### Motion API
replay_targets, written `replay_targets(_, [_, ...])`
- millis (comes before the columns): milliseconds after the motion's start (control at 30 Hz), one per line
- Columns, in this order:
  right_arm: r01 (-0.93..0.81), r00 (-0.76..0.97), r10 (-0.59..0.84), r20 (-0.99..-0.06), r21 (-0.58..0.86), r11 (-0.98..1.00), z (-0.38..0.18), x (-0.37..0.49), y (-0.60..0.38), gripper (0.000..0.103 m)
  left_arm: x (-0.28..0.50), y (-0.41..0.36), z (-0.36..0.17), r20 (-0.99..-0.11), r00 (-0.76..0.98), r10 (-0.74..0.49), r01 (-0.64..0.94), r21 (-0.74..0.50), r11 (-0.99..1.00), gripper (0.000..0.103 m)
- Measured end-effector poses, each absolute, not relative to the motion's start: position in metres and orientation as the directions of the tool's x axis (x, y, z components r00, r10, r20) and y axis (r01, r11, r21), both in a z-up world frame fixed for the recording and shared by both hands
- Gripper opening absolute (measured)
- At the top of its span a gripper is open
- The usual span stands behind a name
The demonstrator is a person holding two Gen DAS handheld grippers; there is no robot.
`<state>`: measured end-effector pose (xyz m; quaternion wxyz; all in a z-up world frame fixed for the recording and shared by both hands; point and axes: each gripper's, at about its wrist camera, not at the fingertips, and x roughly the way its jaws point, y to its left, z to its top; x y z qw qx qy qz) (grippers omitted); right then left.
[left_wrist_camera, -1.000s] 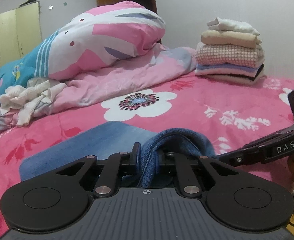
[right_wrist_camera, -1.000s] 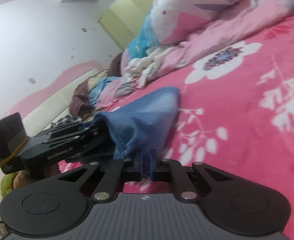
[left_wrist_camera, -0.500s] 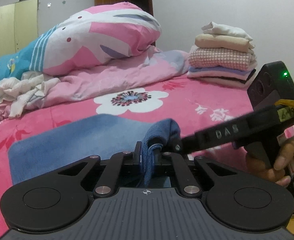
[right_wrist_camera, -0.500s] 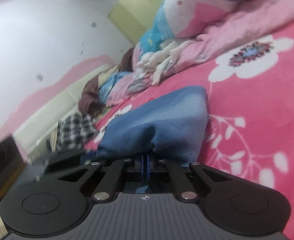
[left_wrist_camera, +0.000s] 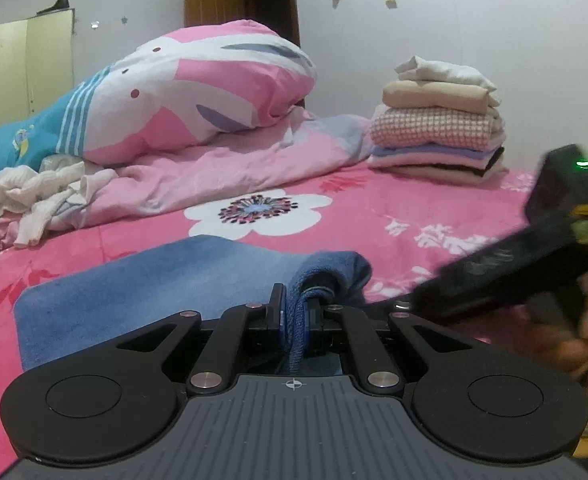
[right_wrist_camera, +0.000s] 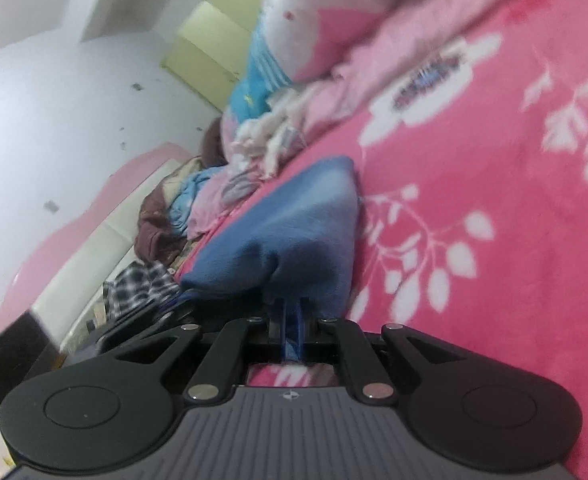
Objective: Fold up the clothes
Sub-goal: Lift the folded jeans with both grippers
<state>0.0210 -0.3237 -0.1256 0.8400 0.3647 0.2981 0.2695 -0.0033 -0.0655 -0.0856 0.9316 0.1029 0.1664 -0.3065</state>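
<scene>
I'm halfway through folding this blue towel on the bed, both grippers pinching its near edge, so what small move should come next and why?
Probably carry that pinched edge forward over the flat part of the blue towel. The left gripper and right gripper both have their jaws shut on bunched cloth, while the far part lies spread on the pink floral bedspread, ready to take the fold.

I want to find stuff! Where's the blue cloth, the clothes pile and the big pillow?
blue cloth [left_wrist_camera: 133,280], left wrist view, flat top.
clothes pile [left_wrist_camera: 434,132], left wrist view, checked layer.
big pillow [left_wrist_camera: 197,92], left wrist view, middle.
</scene>
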Motion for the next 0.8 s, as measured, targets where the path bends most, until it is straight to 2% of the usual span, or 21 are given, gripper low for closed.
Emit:
replay_targets(167, [-0.2, 0.684, 0.69, -0.236, 0.849, 0.489, -0.133, 0.028, -0.322, 0.006, -0.005, -0.065, -0.089, -0.365, 0.76, -0.537, 0.61, 0.115, 0.784, 0.006])
replay_targets(400, [-0.205, 0.684, 0.691, -0.233, 0.848, 0.489, -0.136, 0.031, -0.313, 0.003, -0.005, -0.063, -0.085, -0.346, 0.765, -0.543, 0.605, 0.098, 0.79, 0.006])
replay_targets(633, [-0.176, 0.695, 0.685, -0.219, 0.872, 0.458, -0.141, 0.03, -0.317, 0.002, -0.018, -0.078, -0.105, -0.37, 0.78, -0.505, 0.616, 0.307, 0.726, 0.006])
replay_targets(800, [-0.213, 0.762, 0.606, -0.227, 0.797, 0.565, -0.111, 0.008, -0.345, 0.005, -0.019, -0.078, -0.108, -0.374, 0.779, -0.503, 0.619, 0.332, 0.712, 0.006])
